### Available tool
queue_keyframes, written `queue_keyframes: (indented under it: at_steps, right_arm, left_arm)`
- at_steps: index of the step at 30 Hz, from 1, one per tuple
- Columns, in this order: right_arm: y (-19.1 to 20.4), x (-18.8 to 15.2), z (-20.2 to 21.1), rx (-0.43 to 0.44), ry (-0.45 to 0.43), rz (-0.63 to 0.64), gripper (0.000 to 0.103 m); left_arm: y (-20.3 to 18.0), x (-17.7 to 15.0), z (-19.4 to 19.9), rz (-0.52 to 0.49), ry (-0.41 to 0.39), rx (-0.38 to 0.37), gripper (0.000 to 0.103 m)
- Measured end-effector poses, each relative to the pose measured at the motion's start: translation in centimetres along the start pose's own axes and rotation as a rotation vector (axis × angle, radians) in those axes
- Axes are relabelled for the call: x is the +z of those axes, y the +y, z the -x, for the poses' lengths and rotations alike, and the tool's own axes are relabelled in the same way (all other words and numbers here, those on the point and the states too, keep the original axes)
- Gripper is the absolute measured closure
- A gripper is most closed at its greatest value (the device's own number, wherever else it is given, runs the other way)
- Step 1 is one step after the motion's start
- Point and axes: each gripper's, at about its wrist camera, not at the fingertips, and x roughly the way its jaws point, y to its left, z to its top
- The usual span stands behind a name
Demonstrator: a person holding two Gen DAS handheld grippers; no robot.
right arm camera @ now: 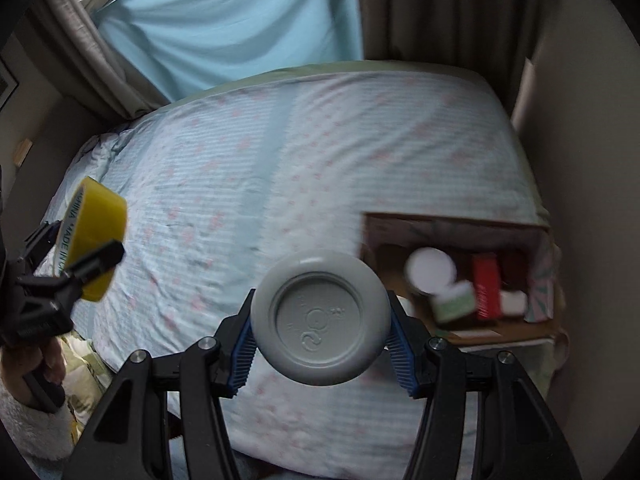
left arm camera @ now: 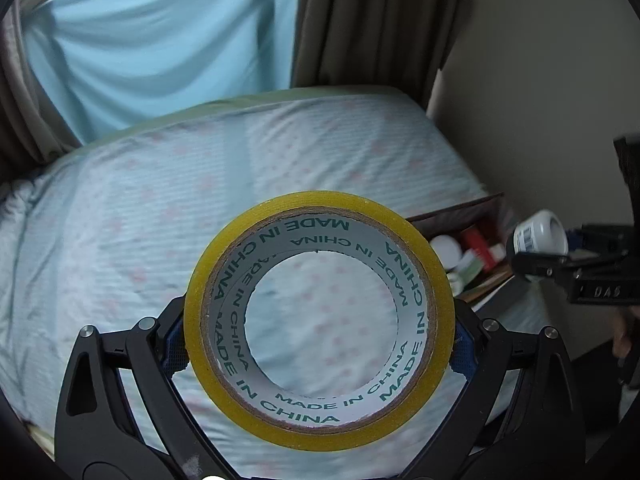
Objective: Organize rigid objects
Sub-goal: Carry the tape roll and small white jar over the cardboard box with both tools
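My left gripper (left arm camera: pixel 319 344) is shut on a yellow tape roll (left arm camera: pixel 224 264), held upright above the bed with its hole facing the camera. In the right wrist view the tape roll (right arm camera: pixel 98 216) and left gripper (right arm camera: pixel 86 264) show at the far left. My right gripper (right arm camera: pixel 322 328) is shut on a white plastic bottle (right arm camera: pixel 322 316), seen bottom-on, above the bed. In the left wrist view the bottle (left arm camera: pixel 540 236) and right gripper (left arm camera: pixel 536 258) show at the right. A cardboard box (right arm camera: pixel 452 224) on the bed's right side holds several items.
The bed (right arm camera: pixel 280 160) has a pale striped sheet with pink marks. The box holds a white round lid (right arm camera: pixel 430 268), a red box (right arm camera: pixel 486 284) and a green-labelled jar (right arm camera: pixel 454 306). Blue cloth and brown curtains hang behind; a wall stands at right.
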Motion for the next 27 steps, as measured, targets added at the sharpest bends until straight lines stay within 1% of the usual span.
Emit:
queue_keyframes:
  at_steps: [3, 7, 9, 11, 13, 16, 22, 27]
  right_arm:
    - [-4.9, -0.5, 0.5, -0.025, 0.005, -0.022, 0.05]
    - [-10.0, -0.8, 0.4, -0.073, 0.013, -0.025, 0.05]
    - [-12.3, -0.7, -0.2, -0.096, 0.024, -0.022, 0.05]
    - [-14.1, -0.6, -0.9, -0.098, 0.033, -0.029, 0.05]
    - [-15.9, -0.3, -1.8, -0.098, 0.045, -0.036, 0.05]
    - [-18.1, -0.2, -3.5, -0.096, 0.065, -0.043, 0.05]
    - [-21.2, -0.4, -7.5, -0.082, 0.108, -0.07, 0.05]
    - [-22.5, -0.9, -10.9, -0.08, 0.128, -0.051, 0.05]
  left_arm:
    - [-4.0, 0.8, -1.6, 0.002, 0.02, -0.008, 0.006]
    - [-8.3, 1.6, -4.0, -0.011, 0.045, -0.01, 0.006]
    - [-10.3, 2.1, -5.6, -0.012, 0.068, -0.014, 0.006]
    - [-12.4, 2.7, -7.5, -0.019, 0.098, -0.02, 0.006]
    - [-13.5, 3.1, -9.1, -0.03, 0.118, -0.02, 0.006]
    - [-15.5, 3.6, -12.1, -0.051, 0.16, -0.02, 0.006]
    - [-19.0, 4.2, -18.4, -0.087, 0.253, -0.034, 0.006]
    - [-21.2, 4.3, -23.3, -0.123, 0.316, -0.047, 0.006]
